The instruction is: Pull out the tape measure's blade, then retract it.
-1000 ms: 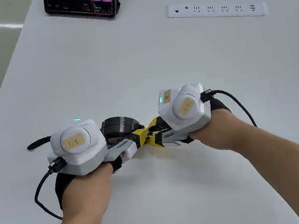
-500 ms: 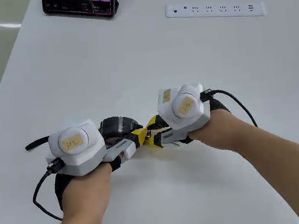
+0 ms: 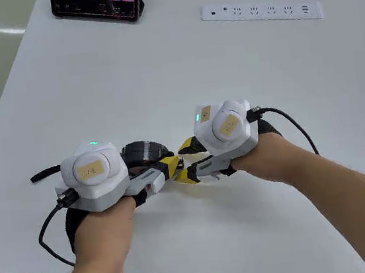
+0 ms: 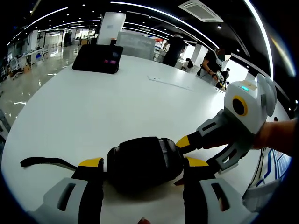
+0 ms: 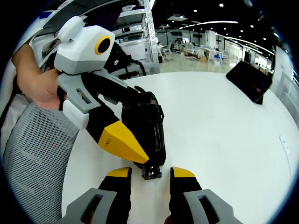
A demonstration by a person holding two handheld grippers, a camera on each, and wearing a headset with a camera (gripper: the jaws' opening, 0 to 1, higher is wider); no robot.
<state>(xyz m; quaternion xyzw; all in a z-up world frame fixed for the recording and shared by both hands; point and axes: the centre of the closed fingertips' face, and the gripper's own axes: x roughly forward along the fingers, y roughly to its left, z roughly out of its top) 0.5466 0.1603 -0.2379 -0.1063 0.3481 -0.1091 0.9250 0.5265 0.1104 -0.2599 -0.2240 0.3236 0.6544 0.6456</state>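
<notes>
One tape measure (image 4: 140,158), clamped in left hand-held gripper (image 4: 144,164); blade tip (image 5: 151,174) at 12 o'clock between spread jaws of right hand-held gripper (image 5: 150,171), axis pointing at it.

Black tape measure (image 4: 142,163); plain white table (image 3: 160,66).

The left gripper (image 3: 164,163) and right gripper (image 3: 186,162) share rounded white housings, each bearing a tan square sticker (image 3: 90,169), a small green light (image 3: 197,116), grey jaws tipped yellow and a trailing black cable (image 3: 289,125). A black strap (image 3: 74,224) wraps the left hand (image 3: 105,227).
</notes>
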